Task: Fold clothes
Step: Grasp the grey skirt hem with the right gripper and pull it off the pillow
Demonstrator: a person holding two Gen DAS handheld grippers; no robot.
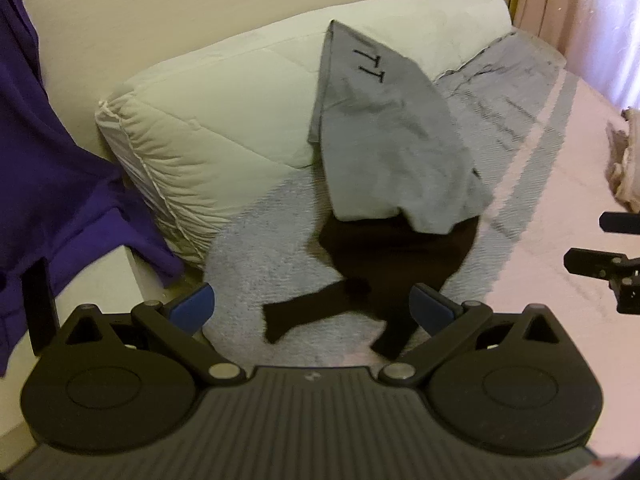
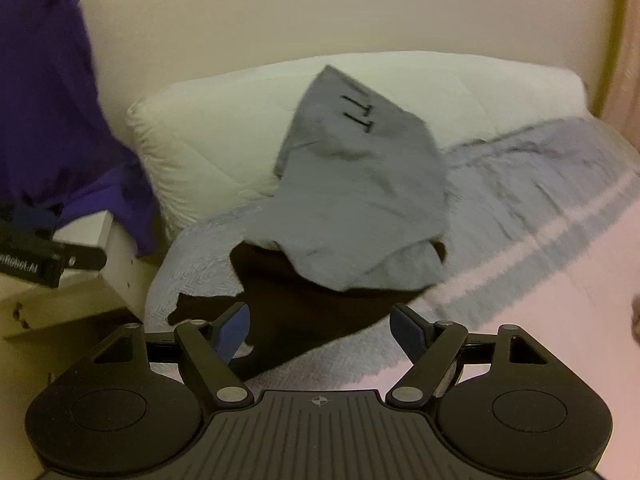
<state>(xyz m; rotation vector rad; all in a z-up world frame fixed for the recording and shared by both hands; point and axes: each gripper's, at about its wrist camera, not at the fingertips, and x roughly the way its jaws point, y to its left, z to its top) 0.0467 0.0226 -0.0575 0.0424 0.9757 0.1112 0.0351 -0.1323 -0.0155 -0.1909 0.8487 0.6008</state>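
A grey garment with black lettering lies crumpled, leaning on a white pillow. Its lower edge covers a black garment spread on the bed. My left gripper is open just above the black garment's near end, nothing between its blue pads. In the right wrist view the grey garment drapes over the black garment, and my right gripper hovers open at the black cloth's near edge. The right gripper's fingers also show at the left view's right edge.
A purple garment hangs at the left over a pale wooden ledge. A grey-and-pink striped blanket covers the bed. Pink curtains hang at the far right. A crumpled light cloth sits at the right edge.
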